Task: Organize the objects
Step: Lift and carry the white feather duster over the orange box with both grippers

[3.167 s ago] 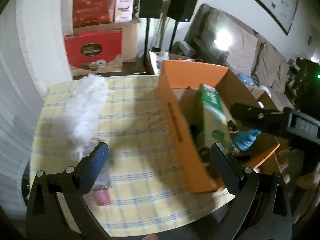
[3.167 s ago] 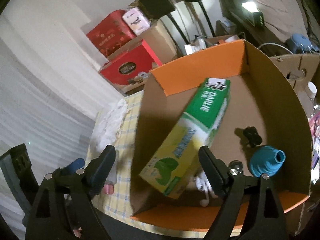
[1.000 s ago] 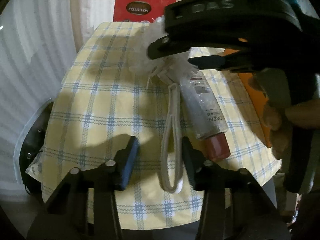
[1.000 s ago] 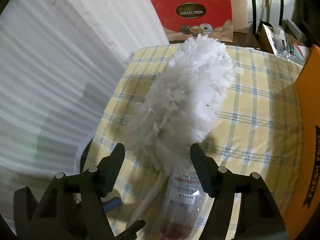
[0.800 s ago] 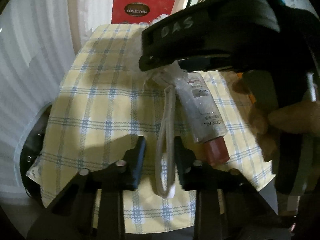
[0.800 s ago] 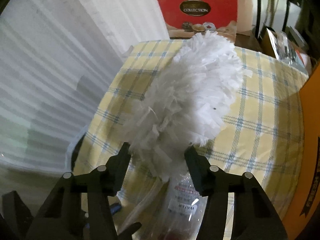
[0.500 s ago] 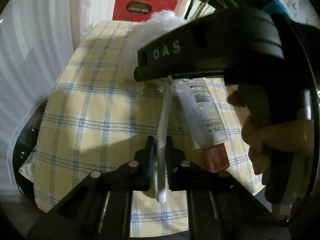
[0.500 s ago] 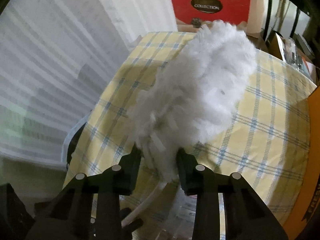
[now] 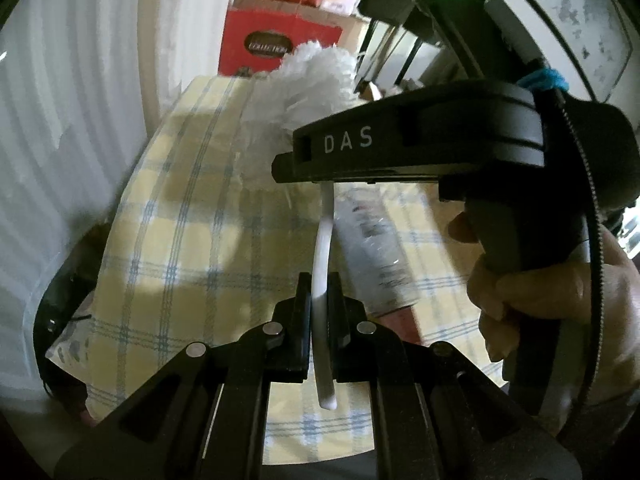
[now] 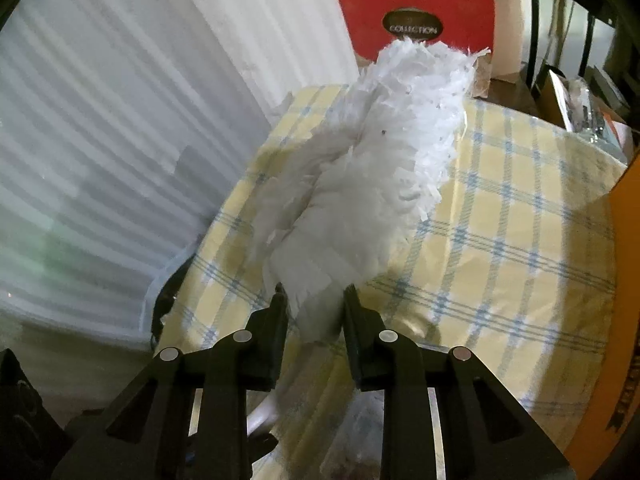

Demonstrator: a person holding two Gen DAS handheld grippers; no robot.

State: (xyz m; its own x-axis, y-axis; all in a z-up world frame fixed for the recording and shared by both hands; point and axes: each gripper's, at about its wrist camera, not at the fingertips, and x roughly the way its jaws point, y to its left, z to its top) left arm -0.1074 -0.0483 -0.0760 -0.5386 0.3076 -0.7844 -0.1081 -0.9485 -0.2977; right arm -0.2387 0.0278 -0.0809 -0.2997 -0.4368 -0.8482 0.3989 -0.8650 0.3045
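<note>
A white feather duster (image 10: 384, 168) is held above the yellow plaid tablecloth (image 10: 520, 240). My left gripper (image 9: 319, 292) is shut on the duster's white handle (image 9: 323, 264), which sticks out behind the fingertips. My right gripper (image 10: 314, 308) is shut on the base of the duster's fluffy head; its black body crosses the left wrist view above the handle (image 9: 400, 148). A clear plastic bottle (image 9: 372, 240) with a red cap lies on the cloth right of the handle. The orange cardboard box (image 10: 624, 280) shows only as an edge at the right.
A white corrugated wall (image 10: 120, 140) stands close on the left. Red gift boxes (image 10: 416, 28) and cardboard sit behind the table. Black speaker stands (image 9: 392, 40) rise at the back. A dark object (image 9: 60, 312) lies below the table's left edge.
Both grippers closed: the left onto the duster's handle, the right onto the base of its fluffy head. The duster has lifted off the cloth and tilted up.
</note>
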